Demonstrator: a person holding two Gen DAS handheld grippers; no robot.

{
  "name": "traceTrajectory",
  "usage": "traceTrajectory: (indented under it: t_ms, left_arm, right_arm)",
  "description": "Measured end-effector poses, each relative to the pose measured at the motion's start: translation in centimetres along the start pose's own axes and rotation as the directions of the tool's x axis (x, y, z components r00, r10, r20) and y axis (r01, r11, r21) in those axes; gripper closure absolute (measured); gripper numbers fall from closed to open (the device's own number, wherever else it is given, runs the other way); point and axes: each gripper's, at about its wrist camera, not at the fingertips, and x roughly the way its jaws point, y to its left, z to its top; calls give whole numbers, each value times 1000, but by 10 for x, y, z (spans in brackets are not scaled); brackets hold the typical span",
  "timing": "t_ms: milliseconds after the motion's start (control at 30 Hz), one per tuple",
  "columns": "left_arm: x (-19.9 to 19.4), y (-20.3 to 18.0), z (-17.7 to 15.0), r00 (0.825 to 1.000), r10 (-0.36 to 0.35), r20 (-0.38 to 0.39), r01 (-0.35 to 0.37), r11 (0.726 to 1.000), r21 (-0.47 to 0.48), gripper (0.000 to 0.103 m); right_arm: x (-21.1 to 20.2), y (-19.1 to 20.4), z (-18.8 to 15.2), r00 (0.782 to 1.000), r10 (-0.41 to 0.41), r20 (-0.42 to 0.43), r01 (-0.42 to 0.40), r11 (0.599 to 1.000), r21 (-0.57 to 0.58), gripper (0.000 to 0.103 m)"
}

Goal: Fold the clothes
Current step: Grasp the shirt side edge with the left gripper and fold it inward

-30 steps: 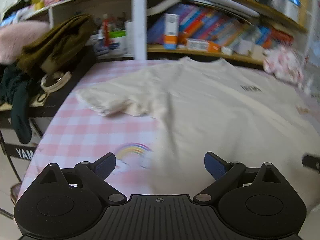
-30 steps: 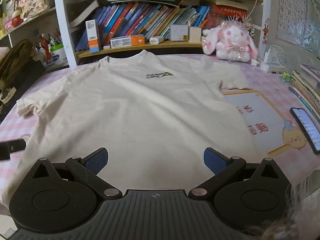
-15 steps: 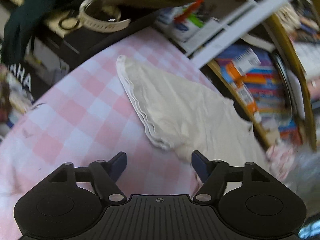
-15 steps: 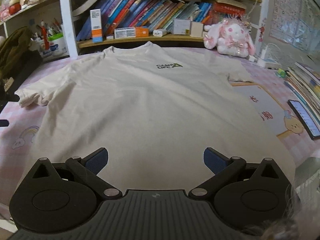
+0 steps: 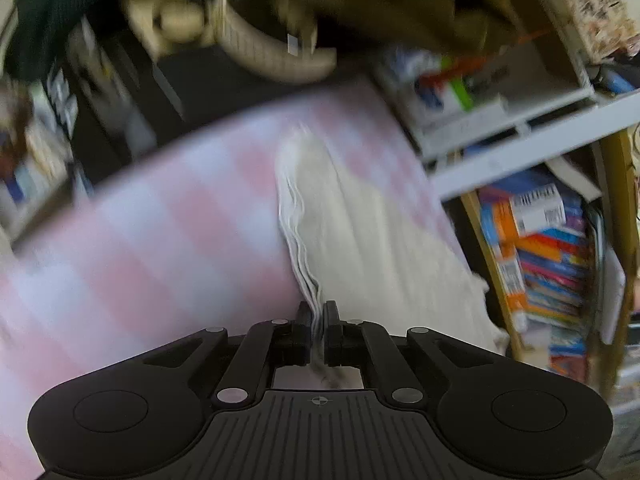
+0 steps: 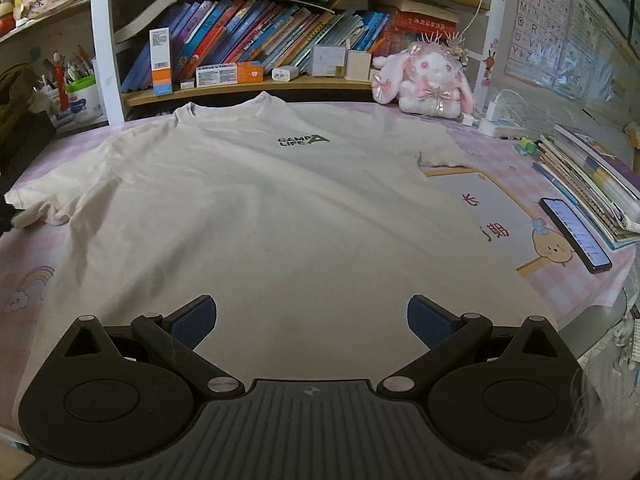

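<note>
A cream T-shirt with a small green chest logo lies flat, front up, on the pink checked tablecloth. Its left sleeve runs away from the left wrist camera, the hem edge bunched in folds. My left gripper is shut on that sleeve hem, cloth pinched between the pads. My right gripper hovers open over the shirt's lower part, nothing between its blue pads. The left wrist view is rolled and blurred.
Bookshelves stand behind the table. A pink plush rabbit, a charger, stacked books and a phone sit on the right side. Dark clothes and a pale strap lie on a black stand at the left edge.
My left gripper swung to the shirt's left sleeve, rolled over, and closed on the sleeve hem. The right gripper drifted slightly and stays open.
</note>
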Motion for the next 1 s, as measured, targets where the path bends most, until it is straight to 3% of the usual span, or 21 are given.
traceTrajectory:
  t_ms: [133,400,633,700,767,833,900,1000]
  left_arm:
    - [5,-1,5,999,-21,-29,23,999,42,99]
    - [-1,-15,-2,998,-53,13,51,991,122,100]
    - [-4,-52,-5,999,-27,47,14,967,255,100]
    - [-4,-71,-7,998,-24,58,4,949,315,100]
    - [-3,-92,-13,998,-26,60,0,919,394,100]
    - [2,-122,-26,998,-19,63,-16,865,501,100]
    - [11,-151,-47,998,-1,66,-40,792,609,100]
    - [34,-189,-94,998,27,50,-55,655,754,99]
  right_arm:
    - [3,-2,1,1000,-6,-12,6,1000,9,0]
    - [11,-1,5,999,29,-20,-29,999,-15,0]
    - [26,-15,13,996,82,-31,-82,996,-25,0]
    - [31,-21,17,995,99,-32,-100,994,-34,0]
    - [39,-31,22,993,115,-34,-116,993,-33,0]
    - [49,-42,30,990,137,-38,-138,990,-26,0]
    - [59,-52,37,986,163,-45,-165,986,-28,0]
    - [73,-68,46,977,206,-53,-208,977,-38,0]
